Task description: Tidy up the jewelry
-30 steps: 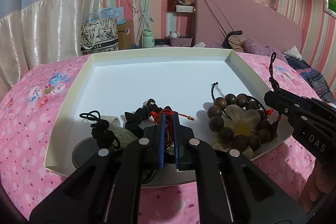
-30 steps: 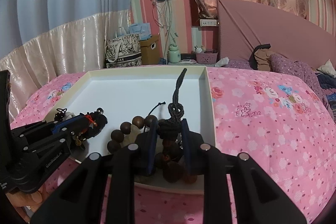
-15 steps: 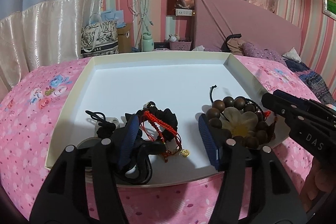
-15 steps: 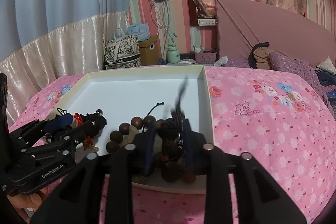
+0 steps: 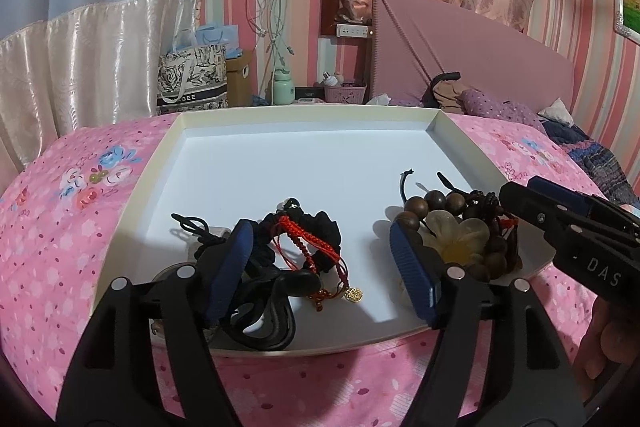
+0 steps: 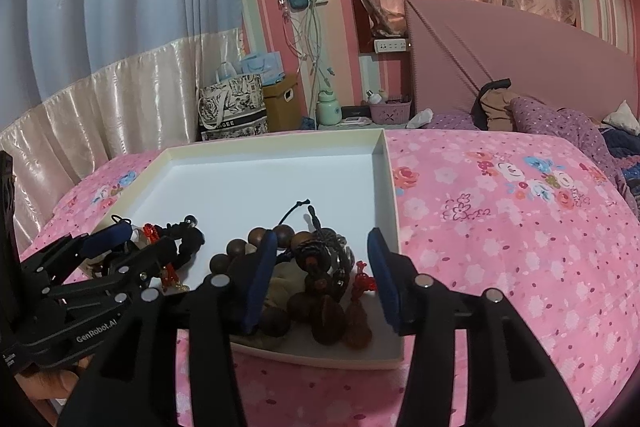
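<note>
Two claws, left claw (image 5: 322, 267) and right claw (image 6: 322, 277), have just been spreading over jewelry released in the white tray (image 5: 280, 163); withdrawal is judged next.

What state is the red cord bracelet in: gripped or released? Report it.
Released. The red cord bracelet lies in the white tray, and the left gripper jaws, which have just been opening, stand wide apart around it.
</note>
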Action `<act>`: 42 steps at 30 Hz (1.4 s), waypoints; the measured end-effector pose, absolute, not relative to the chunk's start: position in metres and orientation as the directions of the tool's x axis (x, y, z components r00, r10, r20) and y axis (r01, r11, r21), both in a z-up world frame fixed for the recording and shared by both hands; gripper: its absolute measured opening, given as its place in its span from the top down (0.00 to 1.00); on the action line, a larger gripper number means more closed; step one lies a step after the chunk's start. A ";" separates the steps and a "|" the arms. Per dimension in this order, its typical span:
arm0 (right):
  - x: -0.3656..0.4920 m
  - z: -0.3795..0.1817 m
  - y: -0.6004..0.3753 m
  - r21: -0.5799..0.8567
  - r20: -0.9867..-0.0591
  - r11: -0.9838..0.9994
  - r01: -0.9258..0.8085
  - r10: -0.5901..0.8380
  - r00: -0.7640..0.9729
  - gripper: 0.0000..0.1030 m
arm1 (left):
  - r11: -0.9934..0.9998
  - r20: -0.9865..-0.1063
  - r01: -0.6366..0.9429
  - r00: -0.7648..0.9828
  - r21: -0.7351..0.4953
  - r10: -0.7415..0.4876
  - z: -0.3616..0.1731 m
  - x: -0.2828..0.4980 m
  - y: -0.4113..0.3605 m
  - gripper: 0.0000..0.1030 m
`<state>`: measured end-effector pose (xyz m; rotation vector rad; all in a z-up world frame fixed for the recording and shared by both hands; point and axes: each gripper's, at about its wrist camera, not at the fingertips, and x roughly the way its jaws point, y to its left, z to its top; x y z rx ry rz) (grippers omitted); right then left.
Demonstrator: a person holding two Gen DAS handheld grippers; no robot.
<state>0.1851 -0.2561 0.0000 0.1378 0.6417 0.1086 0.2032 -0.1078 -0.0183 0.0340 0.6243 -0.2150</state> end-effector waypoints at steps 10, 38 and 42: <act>0.185 0.000 -0.255 0.164 -0.589 0.985 -0.060 0.147 0.795 0.54 | 0.977 -0.583 0.210 0.790 -0.034 -0.190 -0.018 0.204 -0.107 0.31; 0.183 0.000 -0.257 0.179 -0.586 0.982 -0.054 0.150 0.796 0.54 | 0.978 -0.584 0.207 0.789 -0.040 -0.191 -0.018 0.205 -0.105 0.30; 0.184 0.000 -0.258 0.179 -0.587 0.982 -0.054 0.151 0.795 0.54 | 0.978 -0.584 0.207 0.789 -0.040 -0.191 -0.018 0.205 -0.105 0.30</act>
